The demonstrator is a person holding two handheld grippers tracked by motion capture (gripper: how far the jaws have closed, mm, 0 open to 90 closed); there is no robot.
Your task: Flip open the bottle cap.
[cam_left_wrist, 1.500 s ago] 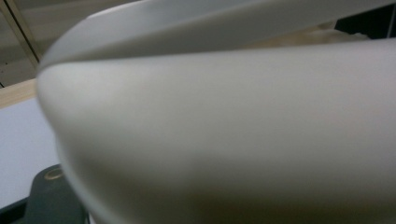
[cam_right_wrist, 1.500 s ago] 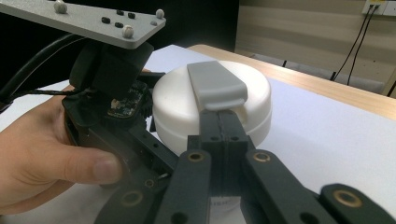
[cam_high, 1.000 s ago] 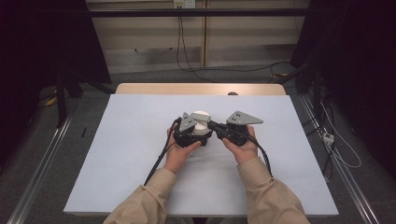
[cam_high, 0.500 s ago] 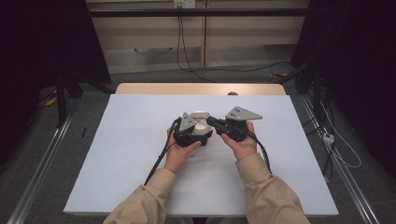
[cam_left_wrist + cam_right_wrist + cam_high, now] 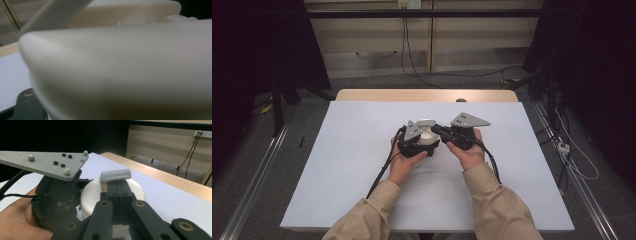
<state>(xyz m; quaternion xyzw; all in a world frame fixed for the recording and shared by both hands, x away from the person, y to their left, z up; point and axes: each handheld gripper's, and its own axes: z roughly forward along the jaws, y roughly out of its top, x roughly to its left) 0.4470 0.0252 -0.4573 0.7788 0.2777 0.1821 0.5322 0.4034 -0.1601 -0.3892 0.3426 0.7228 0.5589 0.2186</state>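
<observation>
A cream-white round object [image 5: 426, 131] sits at the middle of the table between both hands. My left gripper [image 5: 418, 142] grips it from the left, jaws shut on its body. In the left gripper view its pale curved surface [image 5: 125, 62] lies very close, with one dark finger [image 5: 27, 107] at the lower left. My right gripper [image 5: 438, 131] comes in from the right. In the right gripper view its jaws [image 5: 119, 190] are shut together over the round object [image 5: 91, 195], pinching a thin white tab topped by a short grey bar [image 5: 115, 175].
A white sheet [image 5: 352, 165] covers the table, with a strip of bare wood [image 5: 427, 95] along the far edge. Black cables [image 5: 379, 175] trail from both grippers toward the person. Dark stands and floor cables surround the table.
</observation>
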